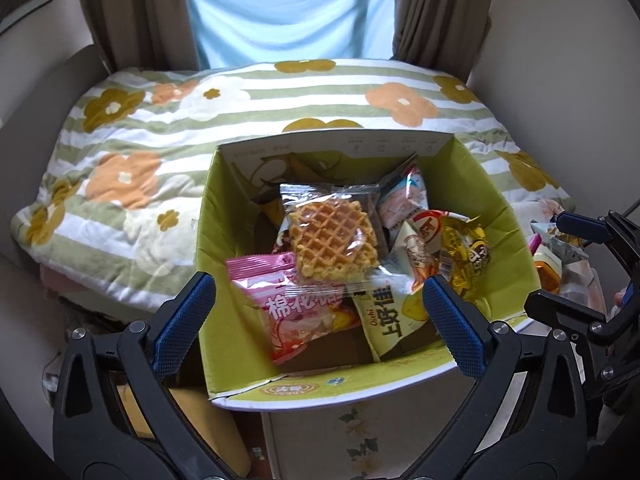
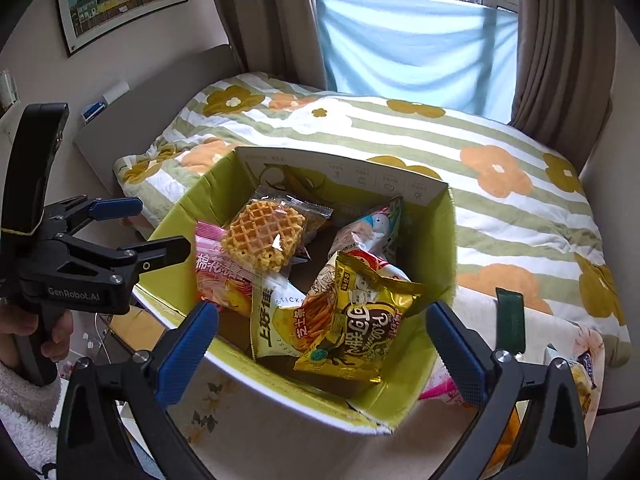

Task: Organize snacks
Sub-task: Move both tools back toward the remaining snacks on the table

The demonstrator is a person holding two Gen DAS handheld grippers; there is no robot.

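**Snacks in the green box, both tools wide and holding nothing**

The box (image 1: pixel 208 280) is sitting on a flowery bench (image 2: pixel 248 420) beside the bed (image 1: pixel 160 120). Both views are looking down into it. The snacks are lying inside in a loose pile.

The left view is showing the waffle pack (image 1: pixel 332 236) on top of the pile, with the pink bag (image 1: pixel 288 304) and the white Oishi bag (image 1: pixel 394 316) under its near edge. The gold bag (image 1: pixel 464 256) is only partly showing there, crumpled at the right. The right view is showing the gold bag (image 2: pixel 360 320) much better, lying up front on top of a bag of sticks (image 2: pixel 316 312).

The left tool (image 1: pixel 320 320) is hanging over the near side of the box, released, with nothing between its blue pads. The right tool (image 2: pixel 324 352) is spread just as wide, also holding nothing.

Only the right view is showing a hand (image 2: pixel 56 332) gripping the left tool's handle, a fluffy white sleeve (image 2: pixel 24 420), a picture (image 2: pixel 120 0) on the wall and trees through the window.

Only the left view is showing more snacks (image 1: pixel 560 256) outside the box, at the right, partly hidden behind the right tool. They are too small to tell apart. The bags deep in the box are mostly covered.
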